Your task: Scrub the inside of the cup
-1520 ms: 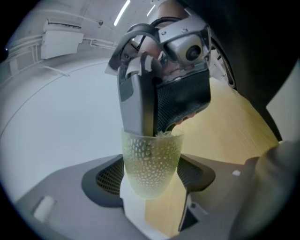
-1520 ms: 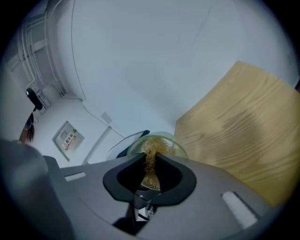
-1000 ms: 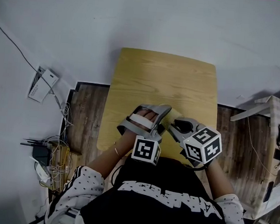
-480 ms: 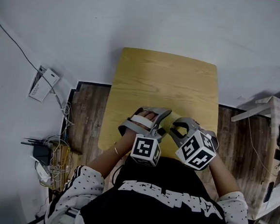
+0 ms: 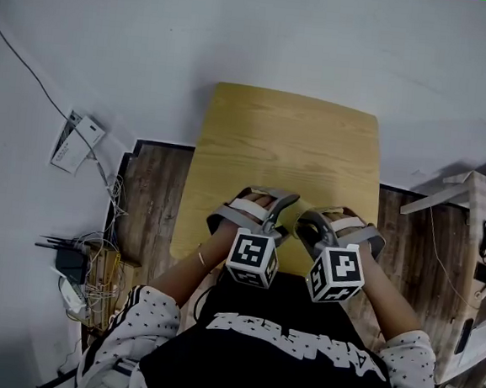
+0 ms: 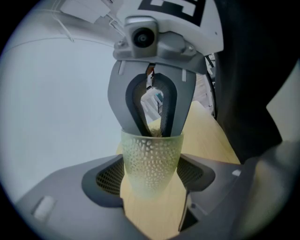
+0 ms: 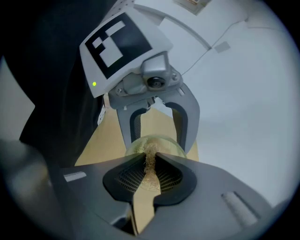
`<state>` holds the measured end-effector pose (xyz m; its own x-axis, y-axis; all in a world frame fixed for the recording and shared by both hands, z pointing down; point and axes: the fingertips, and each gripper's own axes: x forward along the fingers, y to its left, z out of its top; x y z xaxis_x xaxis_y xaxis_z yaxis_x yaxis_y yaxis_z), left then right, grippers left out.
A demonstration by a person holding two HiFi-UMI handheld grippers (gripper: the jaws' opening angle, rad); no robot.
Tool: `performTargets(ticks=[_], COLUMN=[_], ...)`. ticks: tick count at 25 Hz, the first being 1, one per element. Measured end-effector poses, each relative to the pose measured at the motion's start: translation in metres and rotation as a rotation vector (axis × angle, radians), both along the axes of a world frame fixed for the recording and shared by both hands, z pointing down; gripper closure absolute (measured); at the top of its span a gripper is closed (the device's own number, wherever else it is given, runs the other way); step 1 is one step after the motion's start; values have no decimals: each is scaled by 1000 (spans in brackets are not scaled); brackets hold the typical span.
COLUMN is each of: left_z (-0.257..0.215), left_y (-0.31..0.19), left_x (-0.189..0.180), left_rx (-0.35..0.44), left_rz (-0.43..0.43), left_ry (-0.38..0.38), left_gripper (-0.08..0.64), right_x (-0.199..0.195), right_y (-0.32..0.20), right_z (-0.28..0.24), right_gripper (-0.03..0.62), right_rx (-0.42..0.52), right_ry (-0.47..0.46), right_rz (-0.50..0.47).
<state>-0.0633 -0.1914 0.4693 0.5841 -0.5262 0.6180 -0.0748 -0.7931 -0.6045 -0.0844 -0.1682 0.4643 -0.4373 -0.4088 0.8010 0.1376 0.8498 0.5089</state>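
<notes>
A translucent, dimple-textured cup (image 6: 151,164) sits gripped between the jaws of my left gripper (image 6: 151,174), mouth pointing away from that camera. My right gripper (image 6: 153,127) reaches into the cup's mouth from the opposite side. In the right gripper view, a tuft of straw-coloured scrubbing fibre (image 7: 149,169) is pinched in my right gripper (image 7: 149,172), and its far end lies inside the cup (image 7: 165,143). In the head view the left gripper (image 5: 284,211) and right gripper (image 5: 302,228) meet tip to tip over the near edge of the wooden table (image 5: 285,142); the cup is mostly hidden there.
A small light-wood table stands against a pale wall, with dark plank floor (image 5: 145,206) on both sides. A router and tangled cables (image 5: 72,258) lie at the left. A wooden frame (image 5: 475,251) stands at the right. My torso is close behind the grippers.
My right gripper has twisted and swung inward, its marker cube moving left and nearer to me. The left gripper and cup have hardly moved.
</notes>
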Motion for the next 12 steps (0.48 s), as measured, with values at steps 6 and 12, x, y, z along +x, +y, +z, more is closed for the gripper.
performTargets(ticks=[6,12], left_z=[-2,-4], left_y=[4,5], left_x=[2,2], left_rx=[-53,-93], left_rz=[6,17], left_ry=[36,53], left_gripper=[207,207], right_x=[3,4], right_y=[2,-1], right_z=[-2,-7], right_gripper=[523,523], right_rx=[224,443], right_ry=[125,254], right_rz=[-245,-452])
